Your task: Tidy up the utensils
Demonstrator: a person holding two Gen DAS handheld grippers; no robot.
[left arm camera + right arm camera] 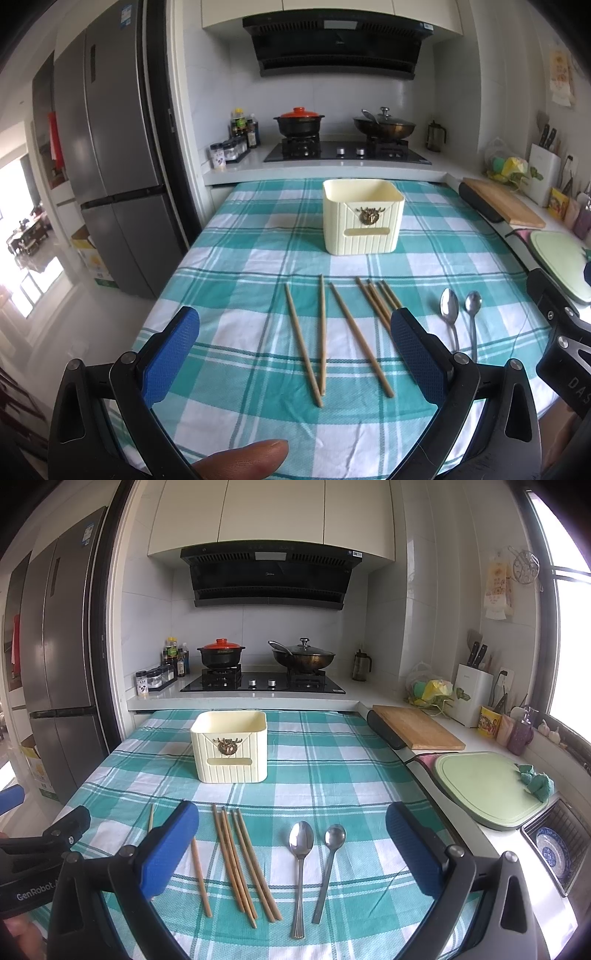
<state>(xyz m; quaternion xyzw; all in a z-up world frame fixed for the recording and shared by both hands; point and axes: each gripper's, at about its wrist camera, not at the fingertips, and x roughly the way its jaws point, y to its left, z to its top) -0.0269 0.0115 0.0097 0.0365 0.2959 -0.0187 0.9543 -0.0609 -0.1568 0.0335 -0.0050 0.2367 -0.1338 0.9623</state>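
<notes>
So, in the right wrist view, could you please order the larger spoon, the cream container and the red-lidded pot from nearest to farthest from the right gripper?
1. The larger spoon lies on the cloth between the right gripper fingers.
2. The cream container stands farther up the table, slightly left.
3. The red-lidded pot sits on the stove at the back.

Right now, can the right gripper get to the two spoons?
Probably yes. The right gripper has its jaws open, and the two spoons lie flat on the cloth straight ahead with nothing covering them.
</notes>
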